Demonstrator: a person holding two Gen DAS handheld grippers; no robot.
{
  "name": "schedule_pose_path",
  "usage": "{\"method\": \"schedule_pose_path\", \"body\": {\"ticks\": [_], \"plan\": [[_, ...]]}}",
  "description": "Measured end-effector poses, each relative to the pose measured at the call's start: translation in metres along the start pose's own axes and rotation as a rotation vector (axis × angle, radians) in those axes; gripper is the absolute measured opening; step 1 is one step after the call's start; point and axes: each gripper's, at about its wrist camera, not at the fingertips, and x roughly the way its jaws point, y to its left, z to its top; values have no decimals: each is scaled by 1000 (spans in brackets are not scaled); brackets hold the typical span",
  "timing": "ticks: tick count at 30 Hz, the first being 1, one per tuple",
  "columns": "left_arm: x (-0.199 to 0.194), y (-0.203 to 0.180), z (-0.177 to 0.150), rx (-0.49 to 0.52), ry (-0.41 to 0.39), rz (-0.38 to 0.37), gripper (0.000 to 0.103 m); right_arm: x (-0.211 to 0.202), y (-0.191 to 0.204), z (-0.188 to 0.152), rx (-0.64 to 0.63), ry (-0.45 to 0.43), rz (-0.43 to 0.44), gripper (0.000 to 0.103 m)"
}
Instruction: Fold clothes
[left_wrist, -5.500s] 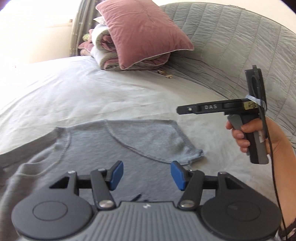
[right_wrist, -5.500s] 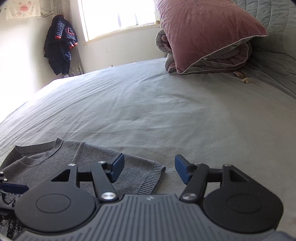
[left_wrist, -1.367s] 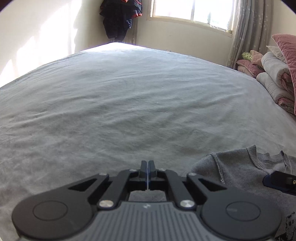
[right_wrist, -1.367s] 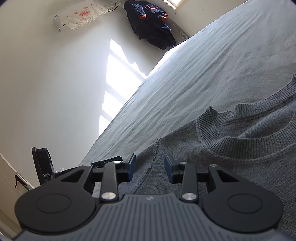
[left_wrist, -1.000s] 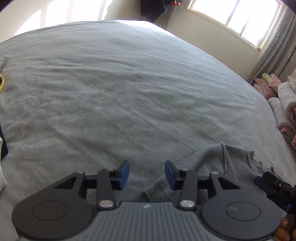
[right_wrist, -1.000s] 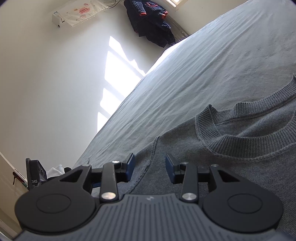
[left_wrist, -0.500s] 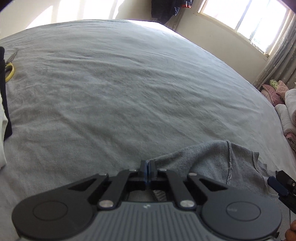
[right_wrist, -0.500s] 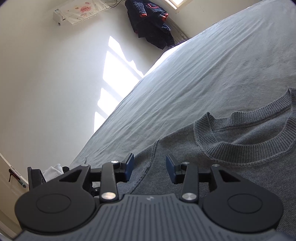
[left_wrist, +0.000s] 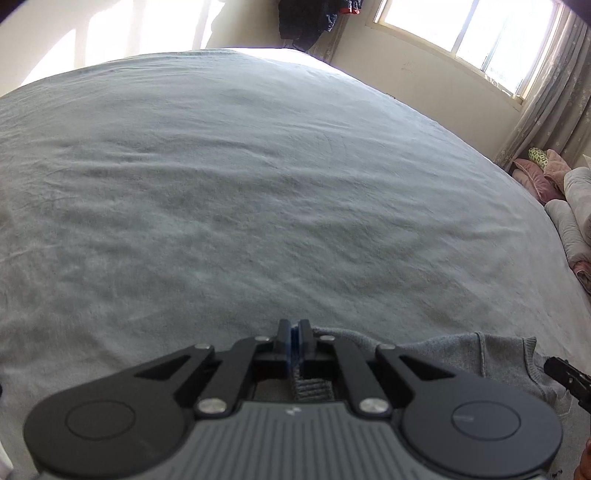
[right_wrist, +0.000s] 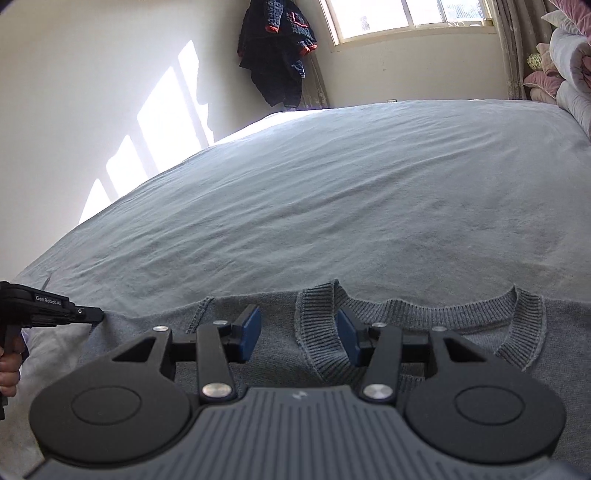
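Note:
A grey knit sweater (right_wrist: 424, 332) lies flat on the bed, its ribbed collar (right_wrist: 317, 332) facing me. My right gripper (right_wrist: 299, 334) hovers just over the left side of that collar. Its jaws are opening, and the blue pads stand on either side of the rib without pressing it. In the left wrist view my left gripper (left_wrist: 294, 328) pinches the ribbed sleeve cuff (left_wrist: 308, 387), which hangs below the pads. Its jaws are opening a little with the cuff still between them. The sweater's shoulder (left_wrist: 461, 354) lies to its right. The left gripper (right_wrist: 55, 314) also shows at the sleeve's end.
A grey sheet (left_wrist: 258, 184) covers the wide bed beyond the sweater. Rolled bedding and pink pillows (left_wrist: 569, 206) are piled at the right edge by the curtain. A dark jacket (right_wrist: 277, 55) hangs on the far wall beside the window. A hand (right_wrist: 9, 365) holds the left gripper's handle.
My left gripper closed on the sleeve cuff and shifted sideways with it. My right gripper rolled to nearly level, its pads spread wider and now stand astride the collar's left side.

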Motion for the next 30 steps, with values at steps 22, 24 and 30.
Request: {"method": "schedule_pose_path", "body": {"ticks": [22, 24, 30], "plan": [[22, -18, -13, 154, -118, 63, 4, 59, 16, 2, -86, 12, -251, 10], [14, -15, -13, 115, -93, 46, 14, 57, 22, 3, -113, 16, -269, 17], [-28, 6, -22, -67, 5, -22, 60, 23, 22, -1, -75, 42, -265, 56]]}}
